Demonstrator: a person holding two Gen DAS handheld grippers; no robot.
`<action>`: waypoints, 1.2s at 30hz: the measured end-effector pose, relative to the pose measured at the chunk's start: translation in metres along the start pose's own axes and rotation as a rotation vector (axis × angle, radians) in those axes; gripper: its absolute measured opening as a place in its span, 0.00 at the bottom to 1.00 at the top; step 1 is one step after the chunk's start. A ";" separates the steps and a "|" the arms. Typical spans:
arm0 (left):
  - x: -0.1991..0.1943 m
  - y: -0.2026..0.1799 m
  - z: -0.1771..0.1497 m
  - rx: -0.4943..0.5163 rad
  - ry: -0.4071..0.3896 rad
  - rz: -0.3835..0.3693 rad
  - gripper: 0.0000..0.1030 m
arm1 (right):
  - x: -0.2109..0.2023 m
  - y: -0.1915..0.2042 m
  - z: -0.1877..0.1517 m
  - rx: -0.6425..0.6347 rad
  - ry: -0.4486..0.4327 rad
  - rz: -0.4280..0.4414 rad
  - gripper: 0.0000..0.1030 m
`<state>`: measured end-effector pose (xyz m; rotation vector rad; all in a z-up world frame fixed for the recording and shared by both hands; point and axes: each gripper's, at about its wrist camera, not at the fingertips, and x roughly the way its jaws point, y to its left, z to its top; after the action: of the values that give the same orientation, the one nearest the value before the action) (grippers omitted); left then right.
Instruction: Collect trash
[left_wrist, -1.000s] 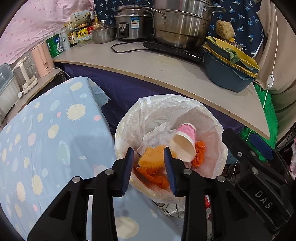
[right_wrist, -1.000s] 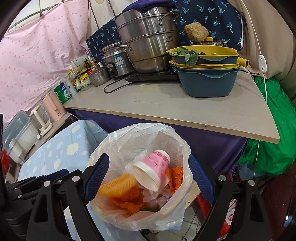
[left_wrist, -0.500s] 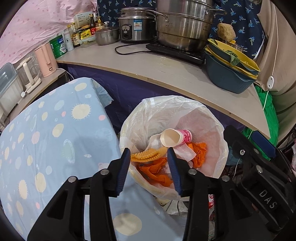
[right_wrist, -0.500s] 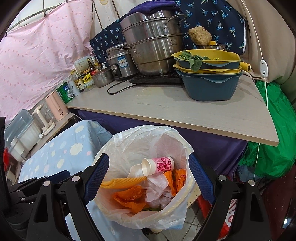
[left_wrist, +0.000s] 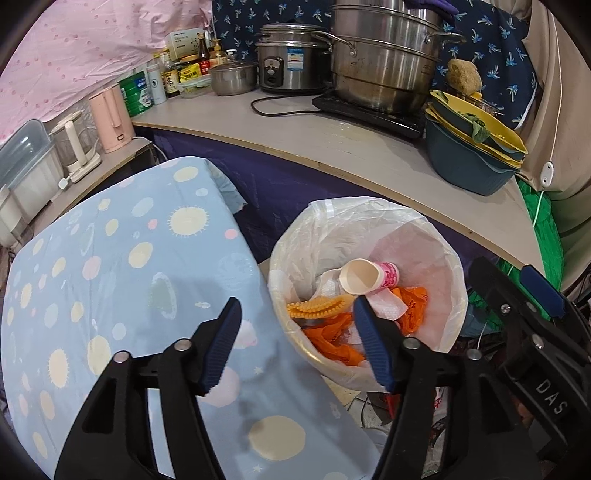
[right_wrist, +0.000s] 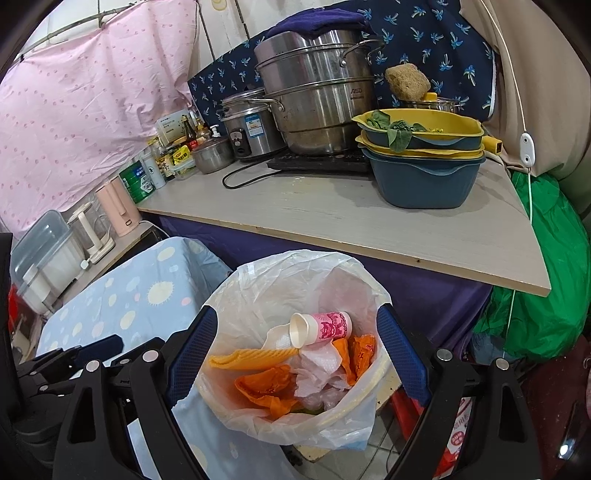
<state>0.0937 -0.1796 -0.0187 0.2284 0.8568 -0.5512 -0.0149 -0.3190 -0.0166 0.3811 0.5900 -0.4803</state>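
Observation:
A trash bin lined with a white plastic bag (left_wrist: 321, 221) (right_wrist: 258, 280) stands on the floor between the table and the counter. In it lie a pink paper cup (left_wrist: 369, 275) (right_wrist: 325, 326) on its side, a yellow ridged piece (left_wrist: 317, 306) (right_wrist: 255, 356), orange wrappers (left_wrist: 332, 341) (right_wrist: 266, 387) and white tissue. My left gripper (left_wrist: 295, 314) hovers over the bin's near rim; its jaws are opening and nothing is between them. My right gripper (right_wrist: 295, 314) stands open above the bin, holding nothing. It also shows at the right edge of the left wrist view as the right gripper (left_wrist: 506, 273).
A table under a blue dotted cloth (left_wrist: 110, 277) adjoins the bin on the left. Behind the bin, a counter (right_wrist: 351, 221) carries steel pots, a rice cooker, bottles and stacked basins (right_wrist: 424, 173). A green bag (right_wrist: 535, 295) sits at the right.
The yellow ridged piece has left the left gripper's jaws and lies in the bin. Those jaws have widened. The pink cup has tipped onto its side among the trash.

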 end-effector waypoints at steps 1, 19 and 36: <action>-0.001 0.002 -0.002 -0.003 -0.001 0.006 0.64 | -0.001 0.001 -0.001 -0.010 0.003 -0.004 0.83; -0.019 0.025 -0.022 -0.019 -0.017 0.118 0.84 | -0.015 0.016 -0.016 -0.085 0.051 -0.019 0.93; -0.026 0.039 -0.039 -0.047 0.032 0.168 0.90 | -0.018 0.028 -0.028 -0.145 0.116 -0.013 0.93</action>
<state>0.0759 -0.1217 -0.0249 0.2642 0.8717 -0.3713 -0.0251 -0.2769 -0.0220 0.2682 0.7360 -0.4271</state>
